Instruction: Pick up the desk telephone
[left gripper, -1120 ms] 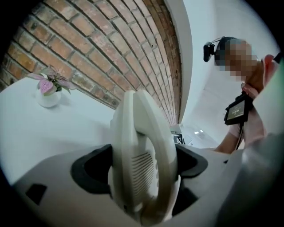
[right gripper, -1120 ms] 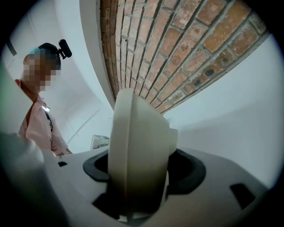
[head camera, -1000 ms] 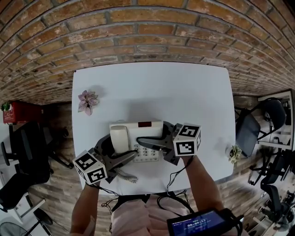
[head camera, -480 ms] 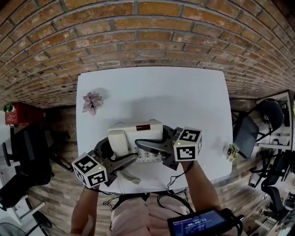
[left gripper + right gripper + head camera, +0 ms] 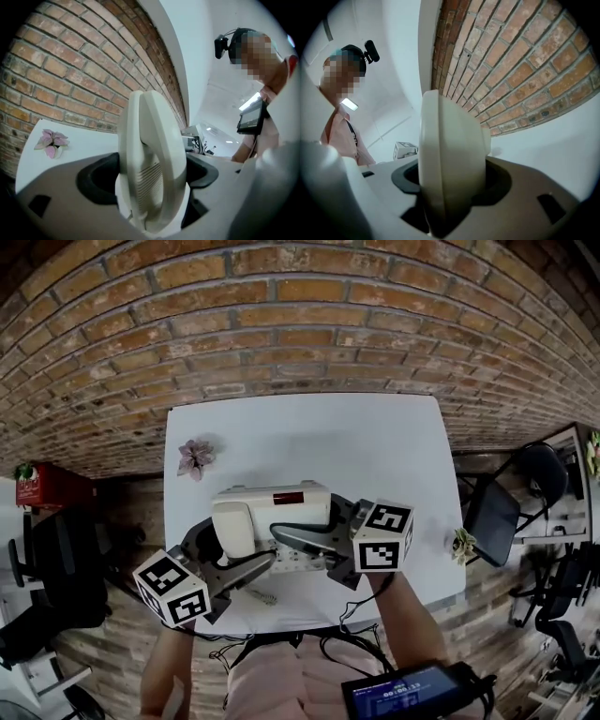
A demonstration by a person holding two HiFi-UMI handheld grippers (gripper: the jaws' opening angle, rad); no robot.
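Observation:
The cream desk telephone (image 5: 272,509), with a dark display strip and its handset on the left, hangs above the white table (image 5: 375,446). My left gripper (image 5: 230,554) is shut on its left end; in the left gripper view the handset side (image 5: 154,154) fills the space between the pads. My right gripper (image 5: 309,549) is shut on the right end, and the right gripper view shows the phone's rounded side (image 5: 450,154) clamped between its jaws. The coiled cord (image 5: 263,596) dangles under the phone's near edge.
A pink flower (image 5: 196,457) lies on the table's left side. A brick wall rises behind the table. Office chairs stand right (image 5: 497,507) and left (image 5: 47,568), with a red box (image 5: 42,486) at the left and a small plant (image 5: 461,542) off the table's right edge.
Both grippers have risen together with the telephone clamped between them. The phone has come up off the table, and the cord has lifted with it.

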